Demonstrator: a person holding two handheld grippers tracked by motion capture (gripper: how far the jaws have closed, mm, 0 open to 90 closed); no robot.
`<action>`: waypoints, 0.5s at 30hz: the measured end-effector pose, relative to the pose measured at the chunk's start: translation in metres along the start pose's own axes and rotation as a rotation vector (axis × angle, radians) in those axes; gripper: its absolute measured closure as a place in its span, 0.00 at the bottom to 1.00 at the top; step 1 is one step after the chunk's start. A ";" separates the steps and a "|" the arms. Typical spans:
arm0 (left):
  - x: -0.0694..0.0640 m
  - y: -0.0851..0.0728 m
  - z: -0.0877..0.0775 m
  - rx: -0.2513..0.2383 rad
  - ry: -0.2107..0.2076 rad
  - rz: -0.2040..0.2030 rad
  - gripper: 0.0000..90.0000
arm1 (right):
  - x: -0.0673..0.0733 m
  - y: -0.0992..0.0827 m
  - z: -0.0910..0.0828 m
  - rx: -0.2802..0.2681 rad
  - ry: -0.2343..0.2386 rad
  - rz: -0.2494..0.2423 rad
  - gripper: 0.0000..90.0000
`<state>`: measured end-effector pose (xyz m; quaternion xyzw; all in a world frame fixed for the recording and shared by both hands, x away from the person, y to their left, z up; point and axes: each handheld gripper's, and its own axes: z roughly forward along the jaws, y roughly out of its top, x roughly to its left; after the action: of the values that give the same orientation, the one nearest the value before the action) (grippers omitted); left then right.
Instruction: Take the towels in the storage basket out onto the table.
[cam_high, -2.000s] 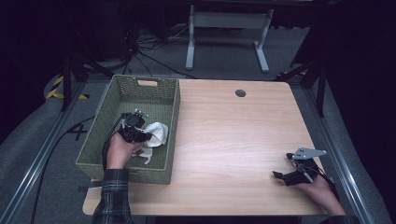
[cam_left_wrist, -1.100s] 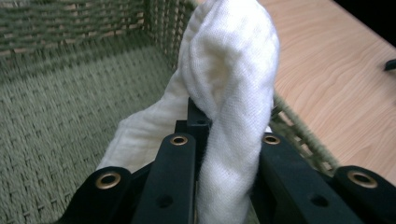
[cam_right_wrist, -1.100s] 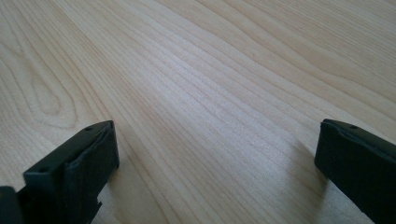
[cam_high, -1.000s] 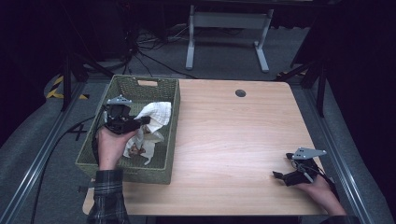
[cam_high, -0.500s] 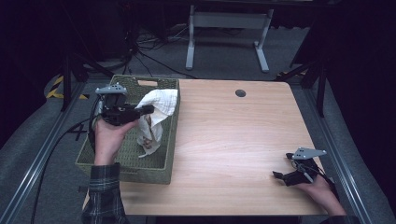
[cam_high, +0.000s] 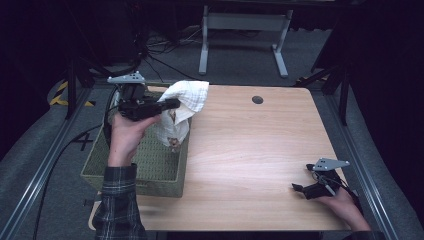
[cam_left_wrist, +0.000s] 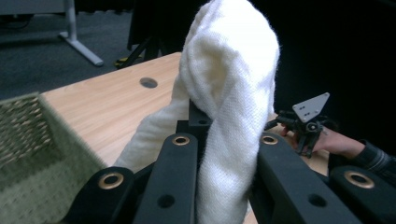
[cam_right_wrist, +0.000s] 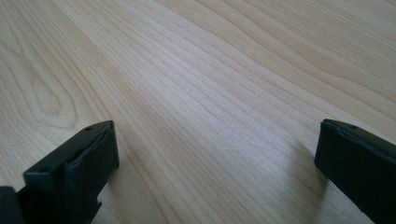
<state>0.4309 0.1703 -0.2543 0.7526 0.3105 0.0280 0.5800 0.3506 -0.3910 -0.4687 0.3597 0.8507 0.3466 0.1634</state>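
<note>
A white cloth (cam_high: 183, 107) hangs from my left gripper (cam_high: 171, 103), which is shut on it above the right rim of the green woven basket (cam_high: 140, 162). The cloth's lower end dangles inside the basket. In the left gripper view the cloth (cam_left_wrist: 229, 107) drapes over and between the two black jaws. My right gripper (cam_high: 298, 189) rests on the wooden table (cam_high: 250, 150) near its front right corner. In the right gripper view its jaws stand wide apart with bare wood between them, and its gripper point (cam_right_wrist: 215, 154) lies over the table top.
A round dark hole (cam_high: 257, 99) sits in the table near the far edge. A metal stand (cam_high: 240, 30) rises on the floor behind the table. The right gripper (cam_left_wrist: 306, 123) and its hand also show far off in the left gripper view.
My left gripper has lifted the white cloth up out of the basket and carried it toward the basket's far right rim. The right gripper has stayed where it was.
</note>
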 end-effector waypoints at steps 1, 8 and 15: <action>-0.002 0.003 0.002 0.004 -0.003 0.007 0.94 | 0.000 0.000 0.000 0.000 0.000 0.000 0.00; -0.020 0.025 0.016 0.007 -0.046 0.065 0.94 | 0.000 0.000 0.000 0.000 0.000 0.000 0.00; -0.039 0.042 0.030 -0.004 -0.074 0.117 0.94 | 0.000 0.000 0.000 0.000 0.000 0.000 0.00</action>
<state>0.4298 0.1196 -0.2137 0.7687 0.2442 0.0344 0.5901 0.3506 -0.3910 -0.4687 0.3597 0.8507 0.3467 0.1633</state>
